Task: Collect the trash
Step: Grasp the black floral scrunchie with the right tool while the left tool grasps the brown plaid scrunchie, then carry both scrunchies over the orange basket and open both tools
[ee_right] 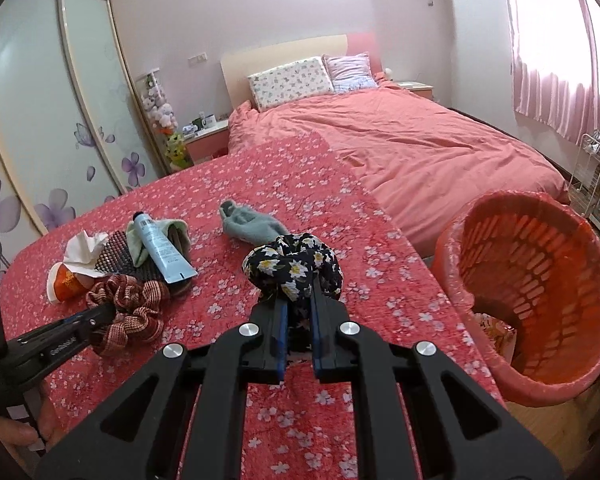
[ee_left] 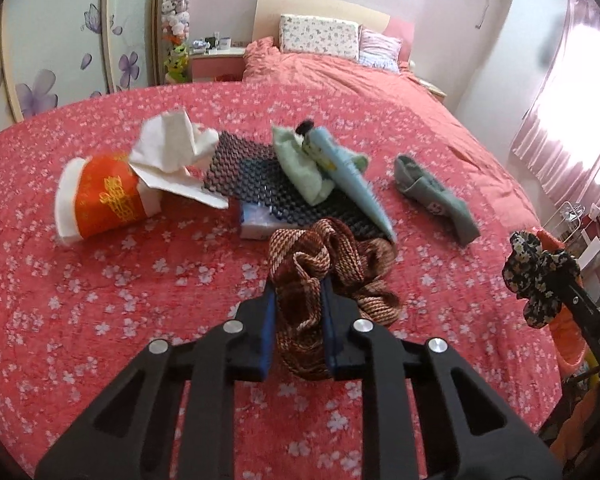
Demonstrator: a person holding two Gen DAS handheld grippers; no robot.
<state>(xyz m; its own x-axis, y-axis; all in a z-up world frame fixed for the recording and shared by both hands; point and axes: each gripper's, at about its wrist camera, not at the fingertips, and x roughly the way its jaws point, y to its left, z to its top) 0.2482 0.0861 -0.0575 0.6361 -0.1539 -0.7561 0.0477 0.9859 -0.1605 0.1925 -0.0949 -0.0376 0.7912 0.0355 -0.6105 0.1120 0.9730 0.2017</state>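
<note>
My left gripper (ee_left: 299,300) is shut on a brown striped scrunchie (ee_left: 324,256), low over the red floral cloth; it also shows in the right wrist view (ee_right: 128,312). My right gripper (ee_right: 299,300) is shut on a black floral scrunchie (ee_right: 292,262), held above the cloth; it also shows at the right edge of the left wrist view (ee_left: 536,276). An orange paper cup (ee_left: 100,196) lies on its side with a crumpled white tissue (ee_left: 172,156) against it. A light blue tube (ee_left: 352,176) lies on a black mesh mat (ee_left: 252,168).
An orange basket (ee_right: 532,296) lined with a bag stands at the right beyond the cloth's edge. A grey-green sock (ee_left: 432,196) and a light green cloth (ee_left: 300,164) lie on the cloth. A white-blue packet (ee_left: 256,222) sits under the mat. The bed (ee_right: 420,148) lies behind.
</note>
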